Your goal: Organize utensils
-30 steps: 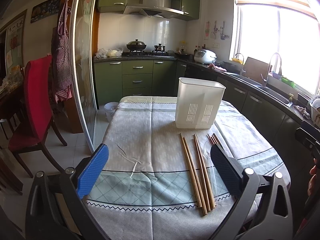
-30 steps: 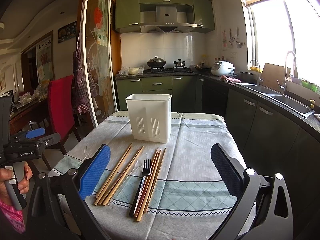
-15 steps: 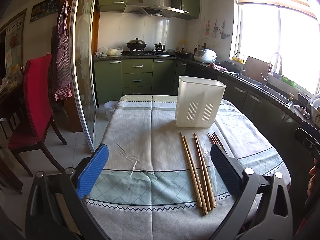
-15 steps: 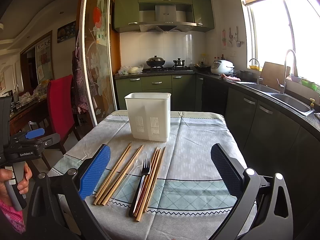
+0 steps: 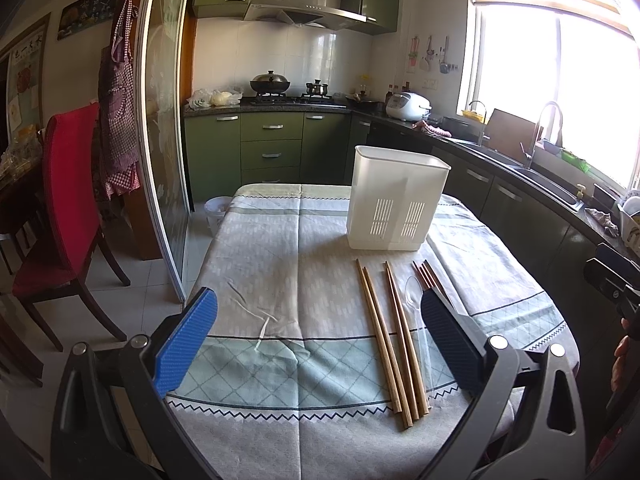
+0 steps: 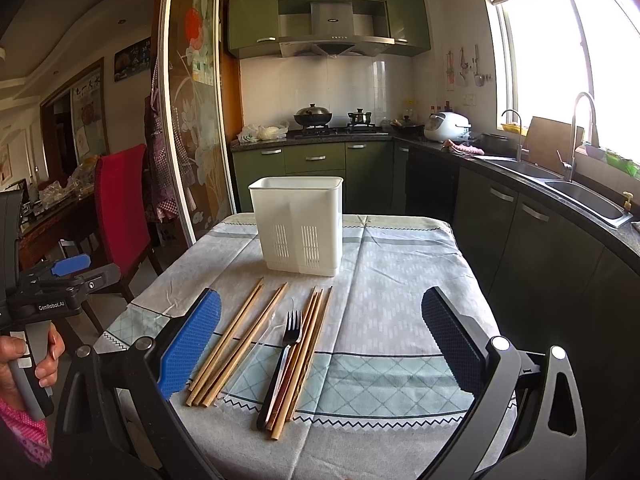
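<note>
Both claws, left and right, apart, empty, above chopsticks near holder

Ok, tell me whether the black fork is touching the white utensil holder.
Apart. The right wrist view shows the black fork lying among the chopsticks, with a strip of bare tablecloth between its tines and the white utensil holder.

L gripper – R gripper, agape (empty)

Chopsticks and fork before holder.
</note>
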